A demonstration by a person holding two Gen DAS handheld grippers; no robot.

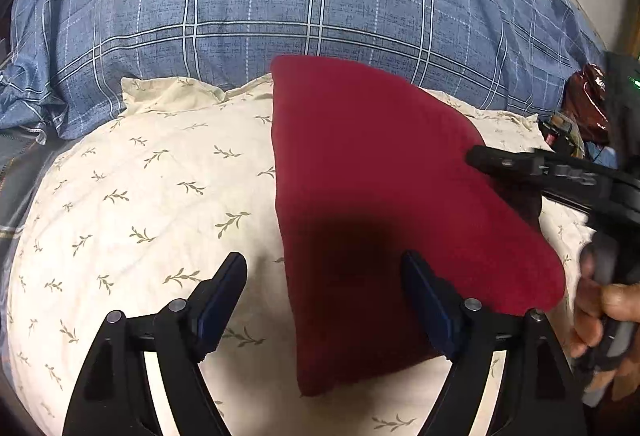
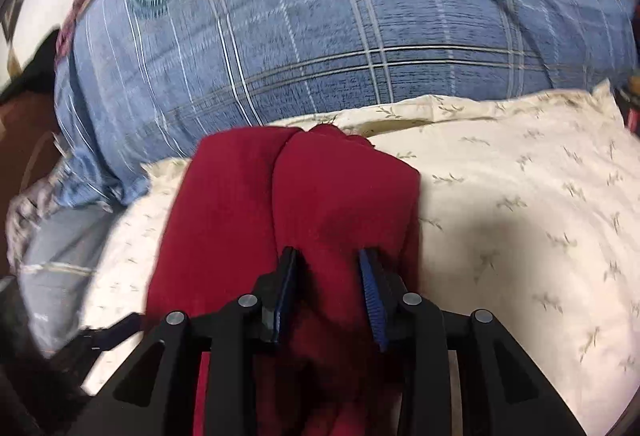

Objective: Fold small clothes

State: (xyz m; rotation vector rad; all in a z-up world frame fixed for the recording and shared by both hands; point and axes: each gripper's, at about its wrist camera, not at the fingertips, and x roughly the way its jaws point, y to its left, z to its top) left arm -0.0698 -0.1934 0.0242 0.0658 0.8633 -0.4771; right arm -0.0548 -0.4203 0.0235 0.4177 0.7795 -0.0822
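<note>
Red cloth point(image 1: 384, 203) lies folded on the cream leaf-print pillow point(image 1: 152, 195). Left gripper point(image 1: 324, 300) hovers low over its near edge, 2 fingers spread wide, holding nothing. Right gripper point(image 2: 330, 288) reaches in level from the side, fingers part-closed around a raised fold.

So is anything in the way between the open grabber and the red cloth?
No, nothing visible blocks it. The left gripper hovers open right over the red cloth, which lies on the leafy cream pillow. The right gripper has red fabric between its fingers.
</note>
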